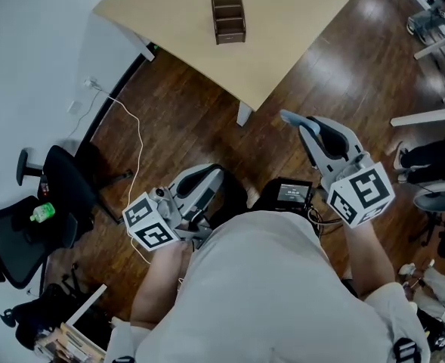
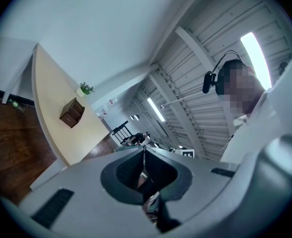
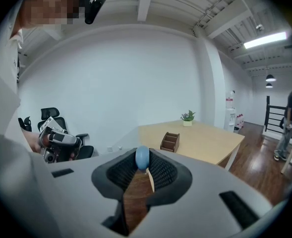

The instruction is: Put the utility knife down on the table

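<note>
– Blue, and rounded: that is all of the utility knife (image 3: 142, 158) that shows; the right gripper (image 1: 293, 122) has its jaws drawn in on it, the blue end pinched right at their tips; the rest of it I cannot make out.
– And where is it against the table (image 1: 298, 36)?
– Off it; the knife is held up in the air on the near side of the table, out beyond the table's near corner, above the dark wood floor (image 1: 184, 112); it touches neither the top nor the leg (image 1: 244, 113).
– The left gripper (image 1: 209, 178)?
– Jaws pressed together with nothing between them (its own view shows one thin seam where the pads meet); it hangs farther back from the table than the right one, close against the person's white shirt (image 1: 275, 293).
– What's on the table itself?
– A brown wooden organiser (image 1: 228, 19) standing upright, well in from the near edge; at the far end of the table, seen from the right gripper view, a small potted plant (image 3: 187, 117).
– Around the table?
– To the left of it, by the white wall, a black office chair (image 1: 26, 237) with a green bottle (image 1: 43, 212) on it; a white cable (image 1: 137, 138) trails over the floor from the wall beside the table toward the person.
</note>
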A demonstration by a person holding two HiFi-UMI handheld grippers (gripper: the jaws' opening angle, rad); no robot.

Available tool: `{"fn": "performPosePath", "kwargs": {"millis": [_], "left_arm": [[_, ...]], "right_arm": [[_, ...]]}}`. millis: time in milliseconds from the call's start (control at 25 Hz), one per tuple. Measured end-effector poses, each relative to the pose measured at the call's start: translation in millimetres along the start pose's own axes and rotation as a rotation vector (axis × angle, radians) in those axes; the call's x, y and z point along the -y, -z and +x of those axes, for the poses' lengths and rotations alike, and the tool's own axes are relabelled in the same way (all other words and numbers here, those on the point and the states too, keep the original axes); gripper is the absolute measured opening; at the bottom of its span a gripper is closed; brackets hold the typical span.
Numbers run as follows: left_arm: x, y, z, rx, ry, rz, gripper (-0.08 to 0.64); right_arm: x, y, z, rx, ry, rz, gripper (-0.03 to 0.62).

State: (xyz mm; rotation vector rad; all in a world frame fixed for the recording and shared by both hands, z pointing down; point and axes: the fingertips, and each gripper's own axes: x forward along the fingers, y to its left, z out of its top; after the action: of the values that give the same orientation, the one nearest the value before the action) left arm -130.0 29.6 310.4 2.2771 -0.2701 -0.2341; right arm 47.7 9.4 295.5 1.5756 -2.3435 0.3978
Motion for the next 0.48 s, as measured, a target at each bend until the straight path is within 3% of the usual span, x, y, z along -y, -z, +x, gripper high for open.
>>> {"fn": "performPosePath", "kwargs": {"millis": [480], "left_arm": [[-17.0,-29.7,15.6,0.039,-0.036,0.015,0.003]], "right_arm": [[27.6,-15.6,31.7,-0.005,-0.031,-0.013,0.071]]}}
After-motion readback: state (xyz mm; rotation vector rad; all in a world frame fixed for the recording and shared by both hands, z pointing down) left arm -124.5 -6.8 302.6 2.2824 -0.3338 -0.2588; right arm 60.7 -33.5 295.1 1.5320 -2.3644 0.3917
